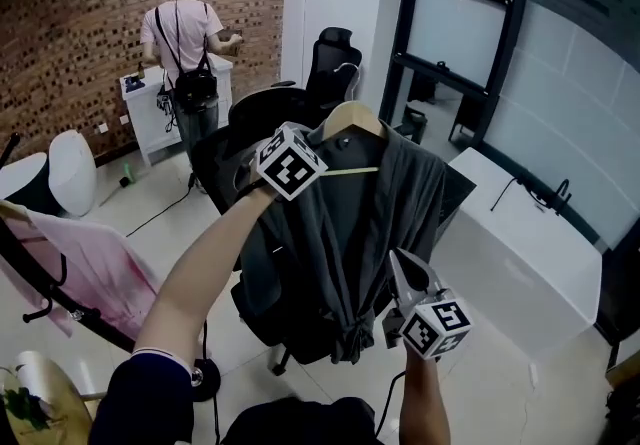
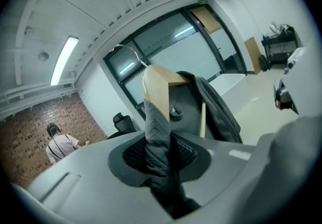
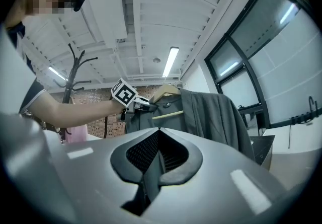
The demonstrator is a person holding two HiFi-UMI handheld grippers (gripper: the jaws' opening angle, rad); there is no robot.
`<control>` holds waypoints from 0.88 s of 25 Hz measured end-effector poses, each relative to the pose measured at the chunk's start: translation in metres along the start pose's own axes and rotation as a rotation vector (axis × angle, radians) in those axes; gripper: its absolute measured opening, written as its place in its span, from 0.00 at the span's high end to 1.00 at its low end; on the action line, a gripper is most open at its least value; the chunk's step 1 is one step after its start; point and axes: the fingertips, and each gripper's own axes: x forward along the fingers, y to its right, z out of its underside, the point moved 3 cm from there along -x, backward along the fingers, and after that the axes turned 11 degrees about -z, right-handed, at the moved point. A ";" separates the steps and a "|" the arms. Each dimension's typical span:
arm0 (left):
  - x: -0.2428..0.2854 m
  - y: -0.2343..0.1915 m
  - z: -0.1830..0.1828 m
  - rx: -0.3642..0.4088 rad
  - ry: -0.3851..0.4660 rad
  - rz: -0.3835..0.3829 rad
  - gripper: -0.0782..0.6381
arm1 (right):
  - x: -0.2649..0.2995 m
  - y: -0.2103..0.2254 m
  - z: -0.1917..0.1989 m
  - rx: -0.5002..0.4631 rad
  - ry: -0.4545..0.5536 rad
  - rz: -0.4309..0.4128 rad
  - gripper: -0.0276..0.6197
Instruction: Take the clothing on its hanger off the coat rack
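While the grey robe (image 1: 370, 223) hangs on its wooden hanger (image 1: 352, 118) in mid-air, well apart from the coat rack (image 3: 75, 69) and its pink garment (image 1: 95, 268), the left gripper (image 2: 158, 155) clamps the hanger's cloth-covered shoulder and the right gripper (image 3: 153, 160) pinches the robe's lower cloth.

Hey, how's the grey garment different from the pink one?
The grey garment is dark; the pink garment is pale. The grey garment hangs on a wooden hanger with its shoulder pinched in the left gripper, away from the coat rack; the pink garment drapes on the coat rack. Both hang loosely.
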 end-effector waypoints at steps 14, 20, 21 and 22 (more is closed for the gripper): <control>0.083 -0.037 0.095 -0.028 -0.276 -0.177 0.78 | 0.101 0.113 0.017 0.065 -0.072 -0.263 0.95; 0.066 -0.035 0.126 -0.065 -0.373 -0.258 0.78 | 0.134 0.122 0.029 0.093 -0.117 -0.416 0.95; 0.063 -0.032 0.131 -0.071 -0.389 -0.265 0.78 | 0.137 0.121 0.031 0.100 -0.122 -0.436 0.95; 0.059 -0.030 0.136 -0.077 -0.405 -0.273 0.78 | 0.140 0.122 0.033 0.108 -0.128 -0.455 0.95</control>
